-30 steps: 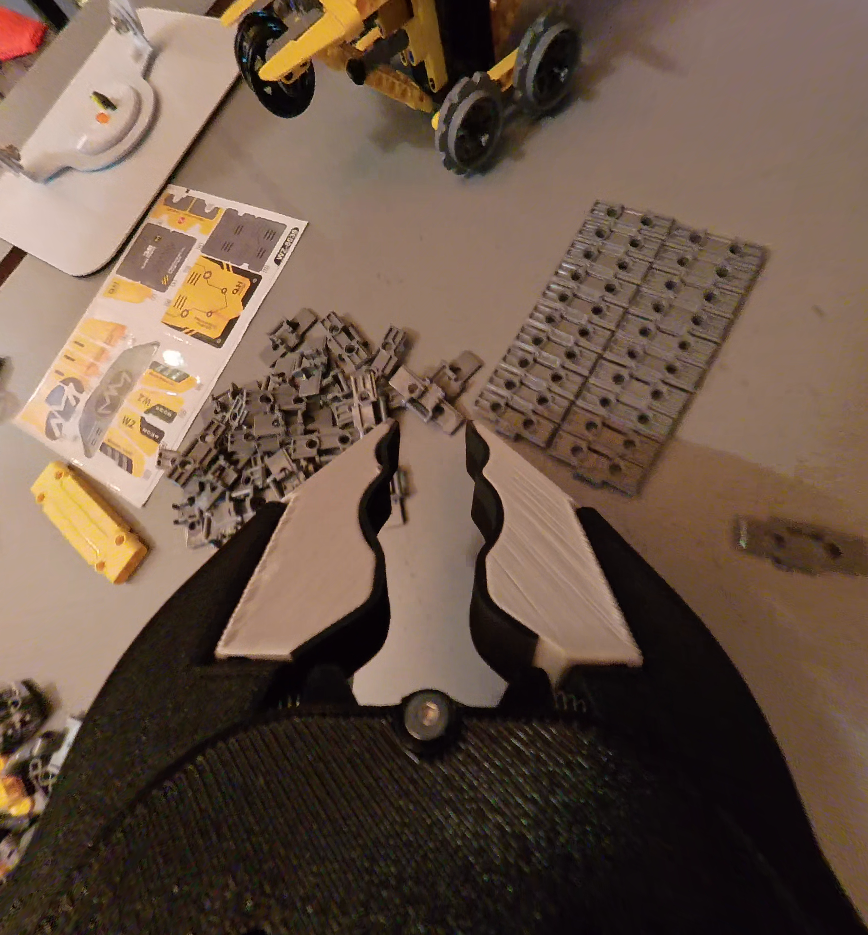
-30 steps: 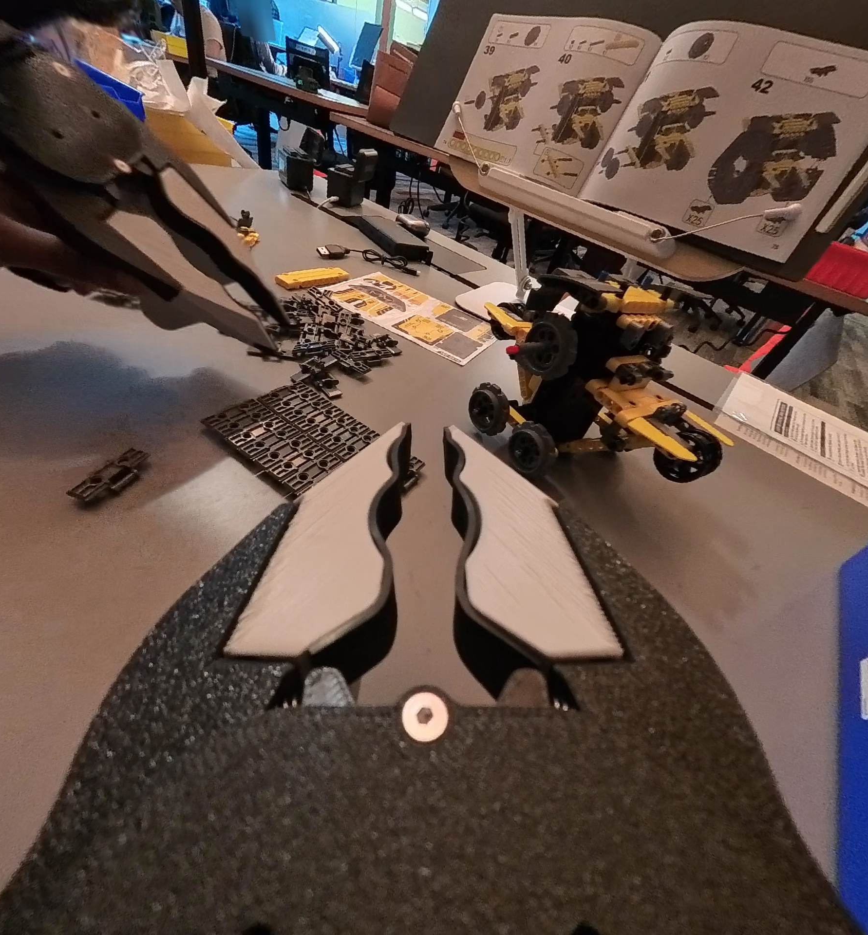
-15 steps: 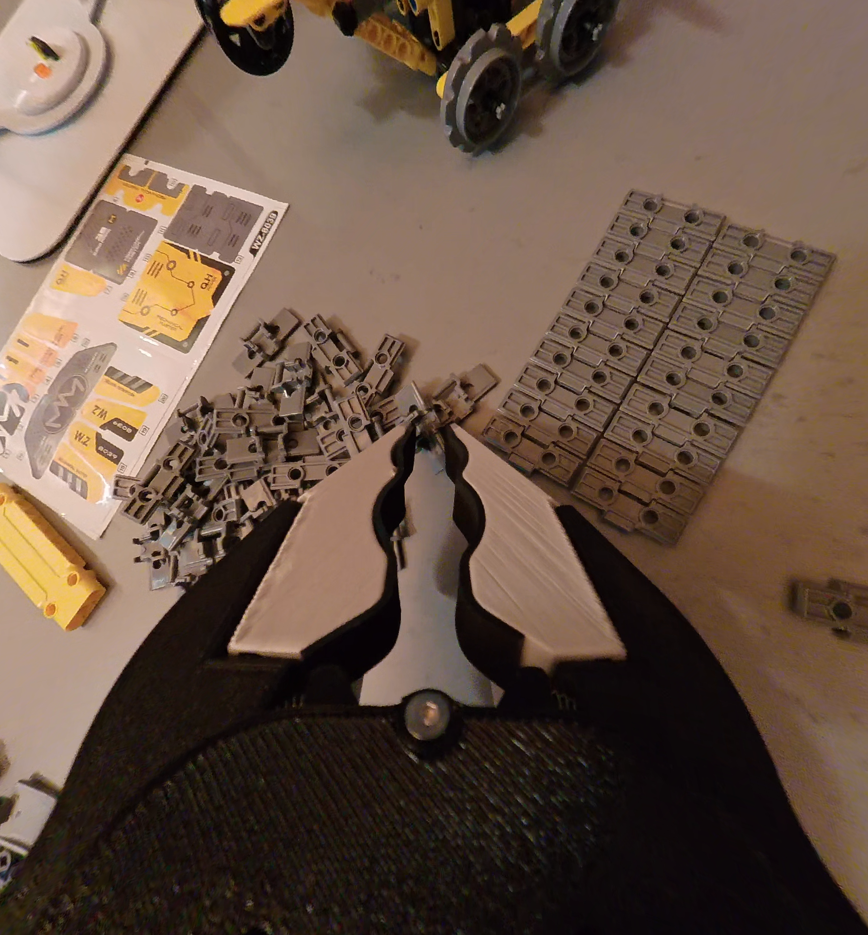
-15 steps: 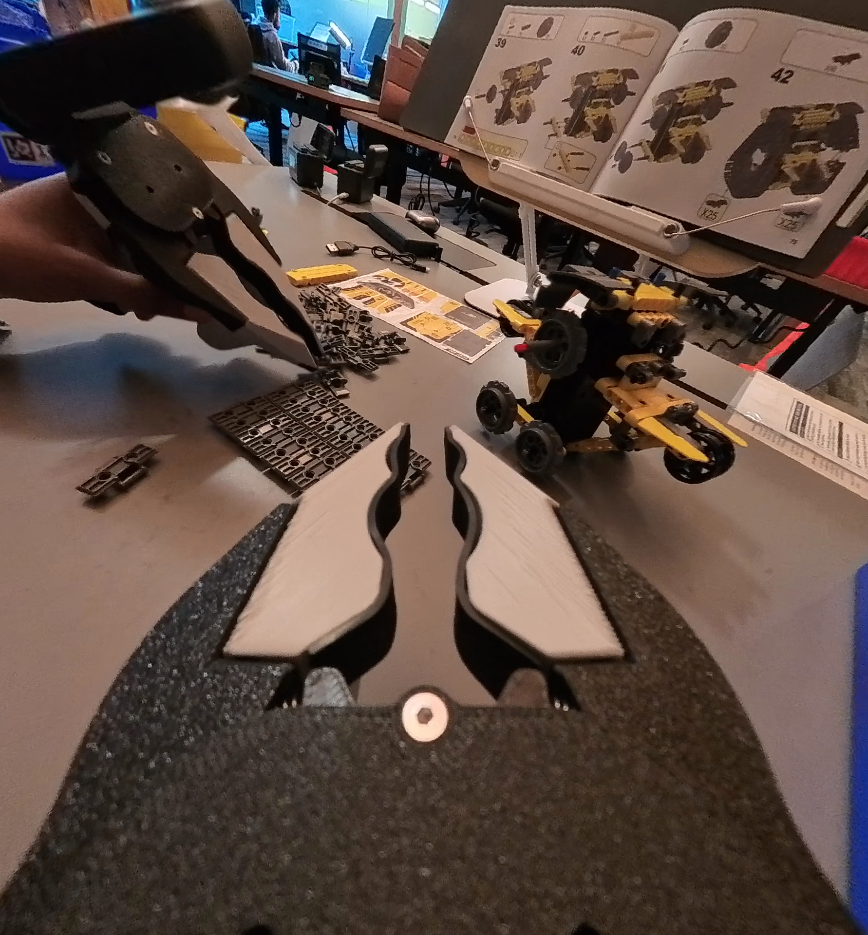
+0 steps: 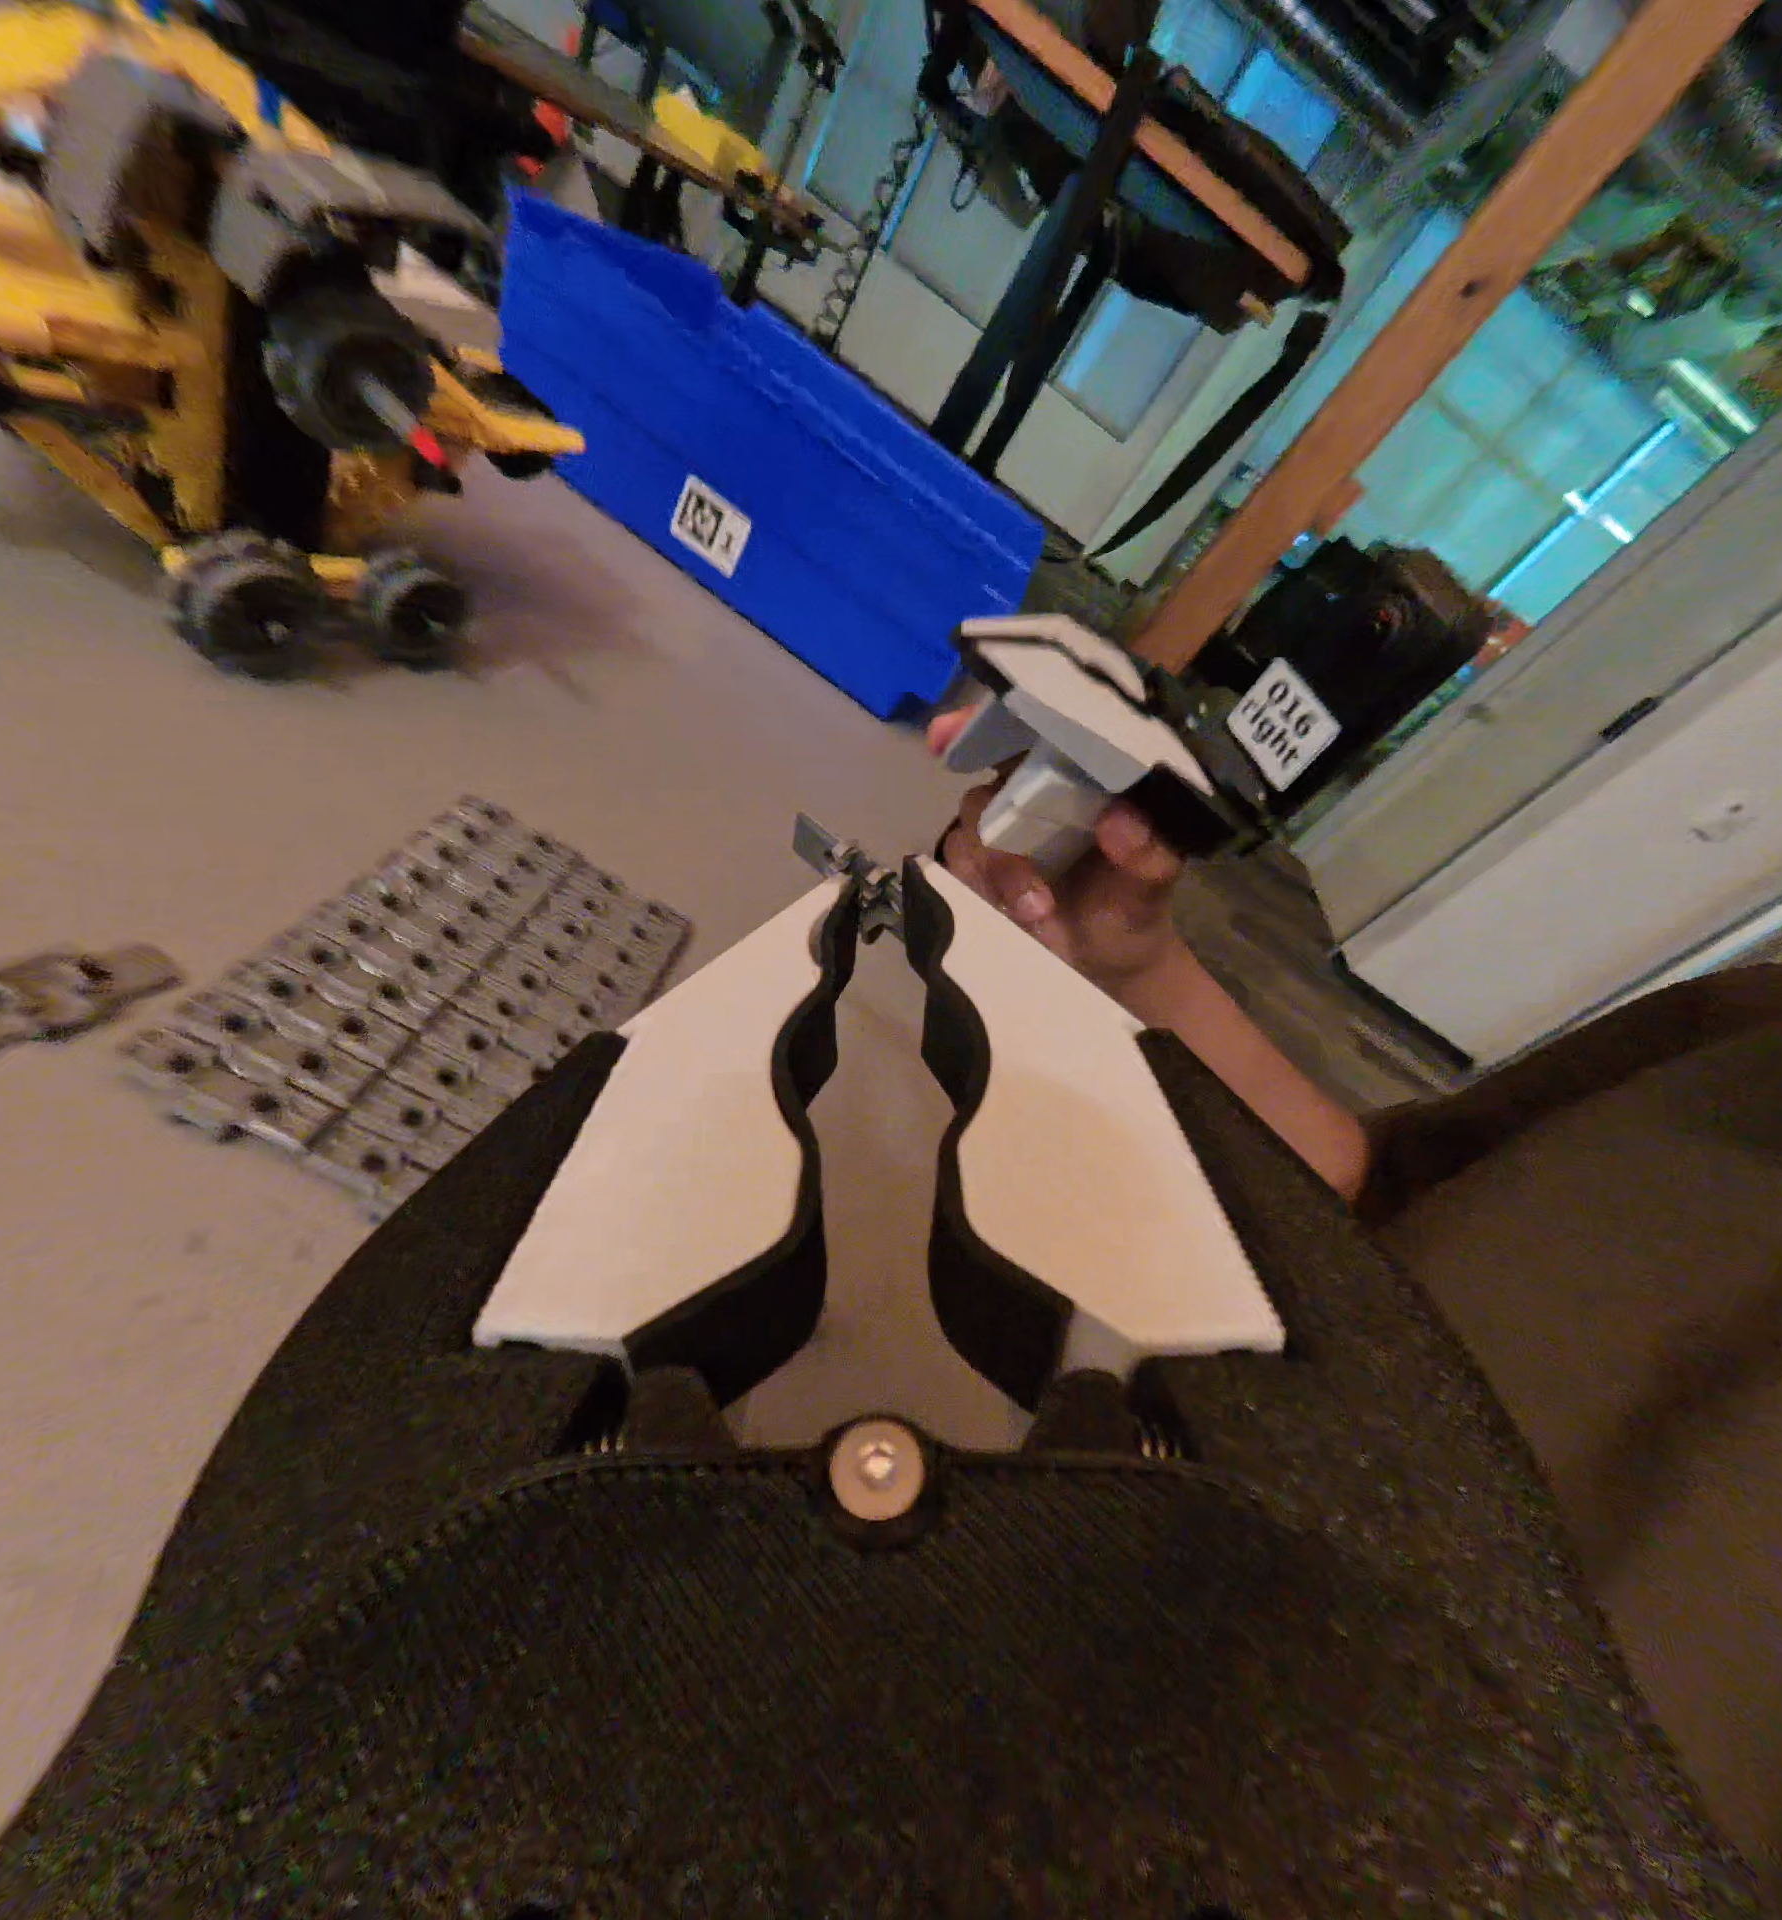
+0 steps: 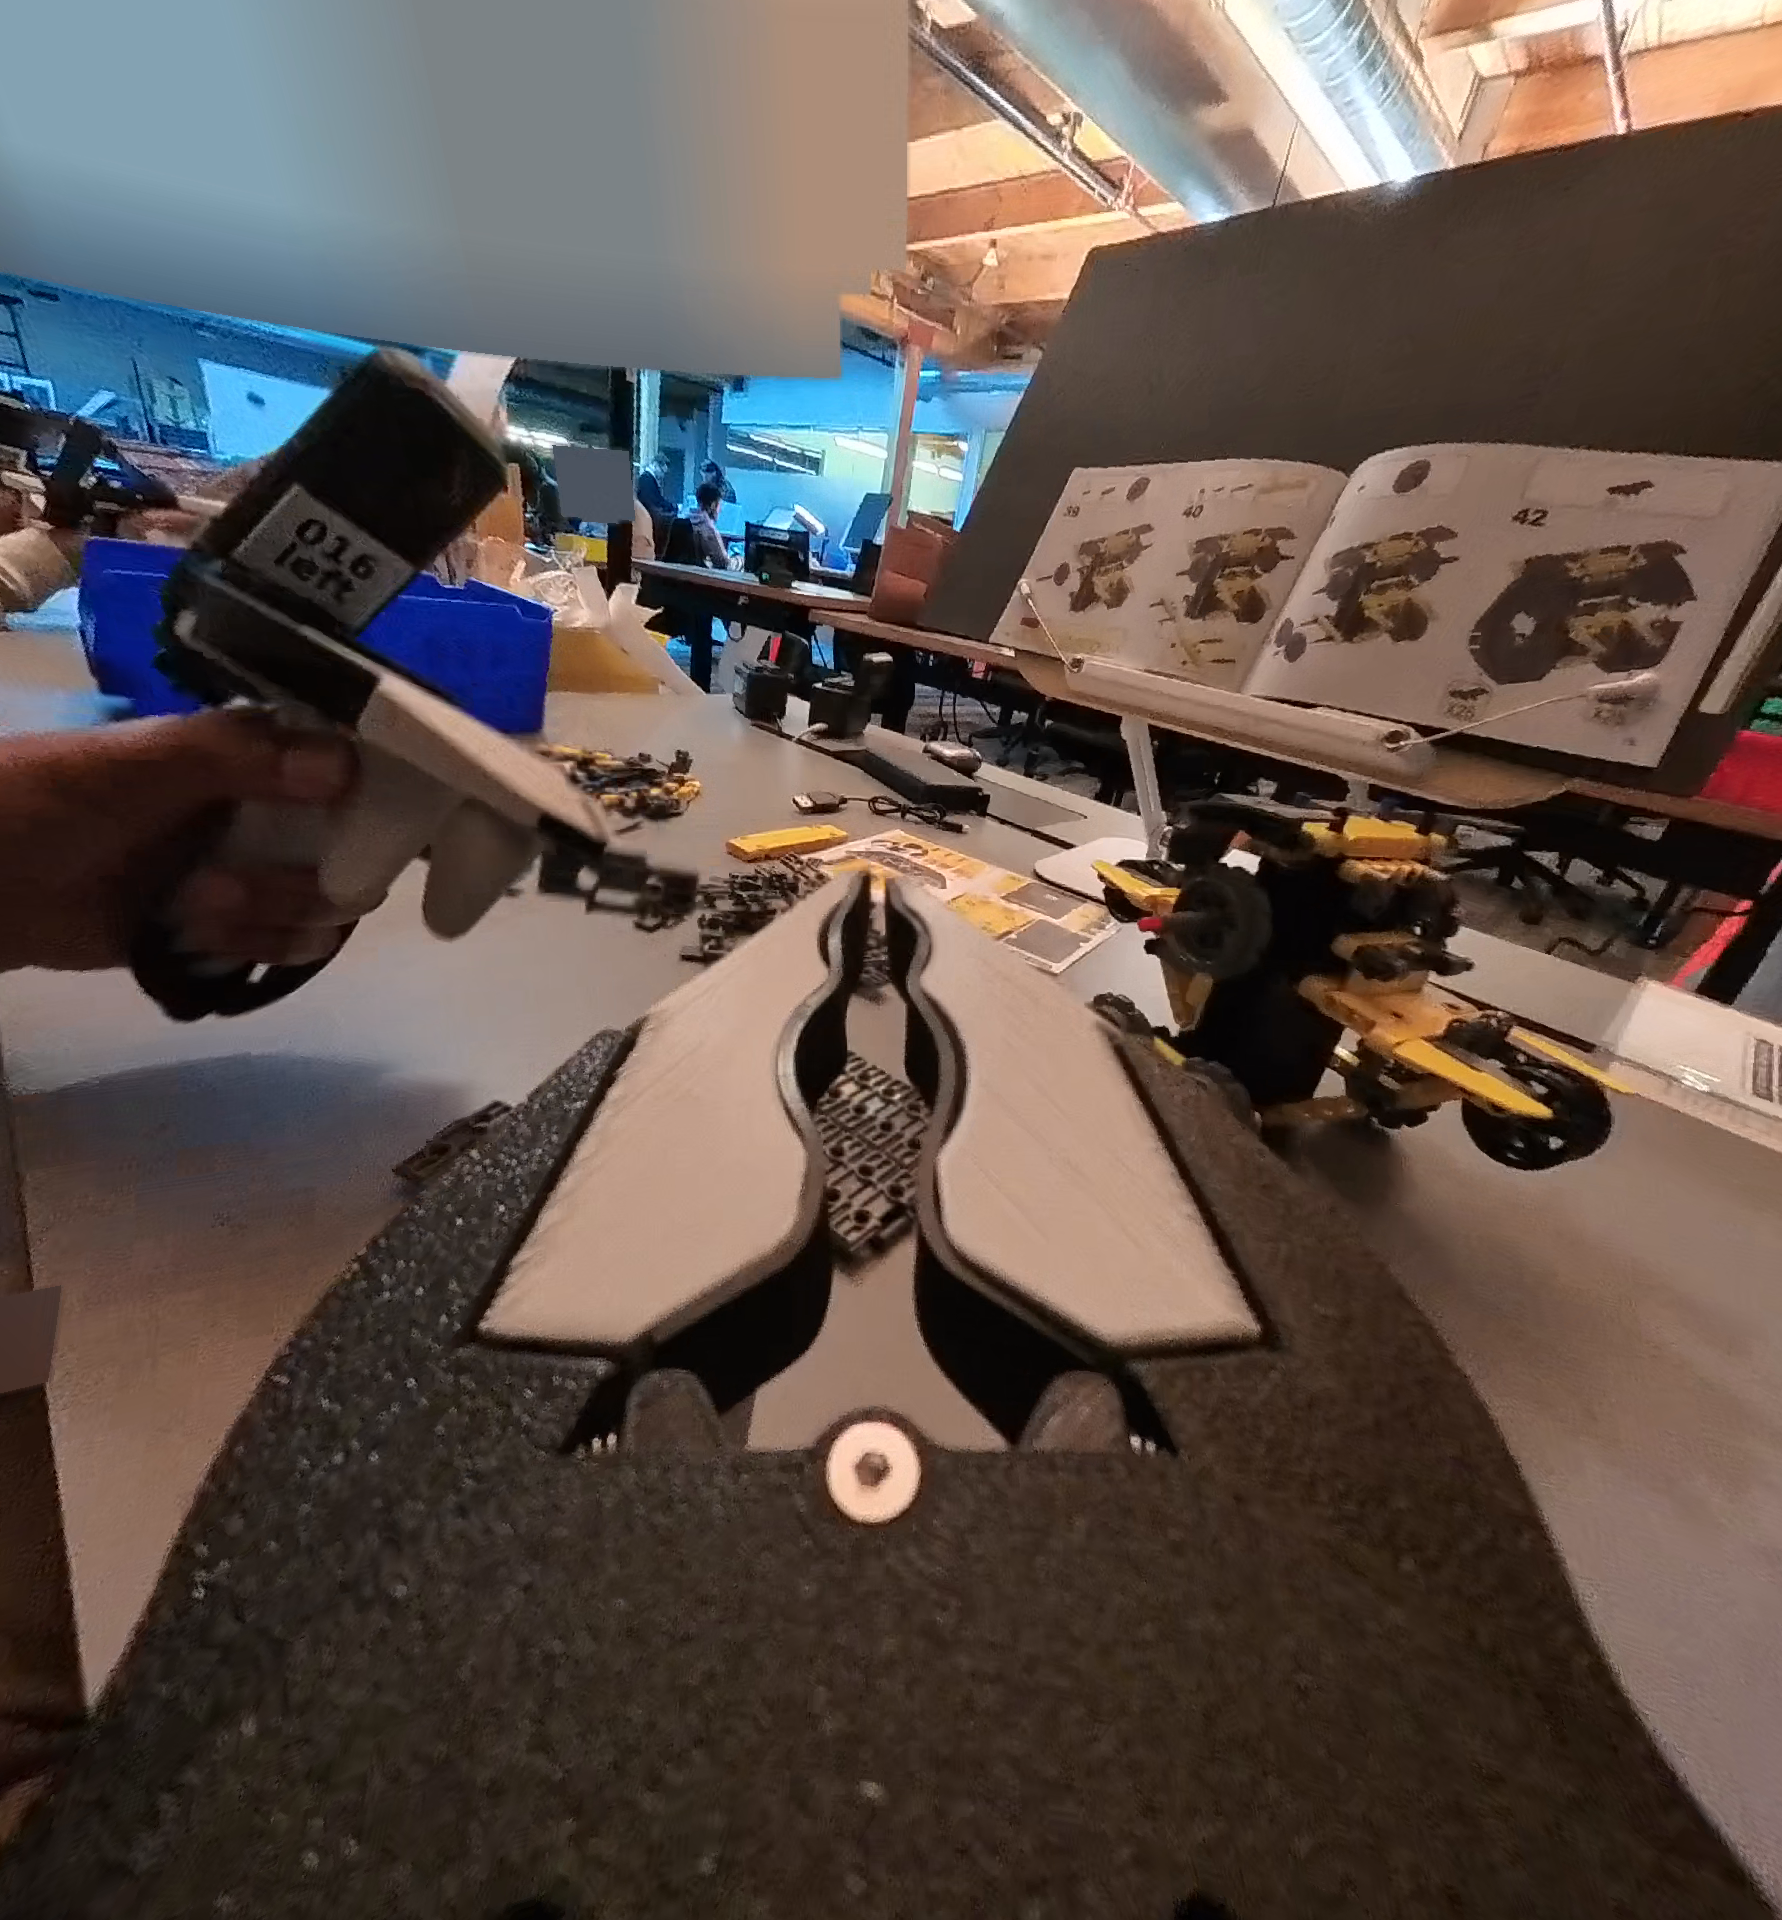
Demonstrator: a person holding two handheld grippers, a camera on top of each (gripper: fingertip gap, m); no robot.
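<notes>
My left gripper (image 5: 874,896) is shut on a small grey track link (image 5: 833,844) and holds it in the air above the table; the link sticks out past the fingertips. The right wrist view shows this gripper (image 6: 596,844) with the link (image 6: 625,885) hanging dark at its tip. My right gripper (image 6: 876,891) is shut and empty above the flat mat of joined links (image 6: 871,1143), which shows through the gap between its fingers. The mat also lies left of the left gripper (image 5: 409,997). The right gripper, held by a hand, is just beyond the left gripper's tips (image 5: 1063,717).
A pile of loose links (image 6: 762,896), a sticker sheet (image 6: 1012,920) and a yellow brick (image 6: 788,842) lie farther back. A yellow and black wheeled model (image 6: 1334,997) stands to the right. A short joined link piece (image 5: 45,995) lies by the mat. A blue bin (image 5: 762,457) and an open booklet (image 6: 1386,592) on a stand sit behind. Spacing between my two grippers at the tips: around 9 cm. The short joined link piece (image 5: 45,995) is about 15 cm from my left fingertips.
My left gripper closed on a link at the pile, lifted it and swung right towards the right gripper. My right gripper went from open to shut and moved over the mat.
</notes>
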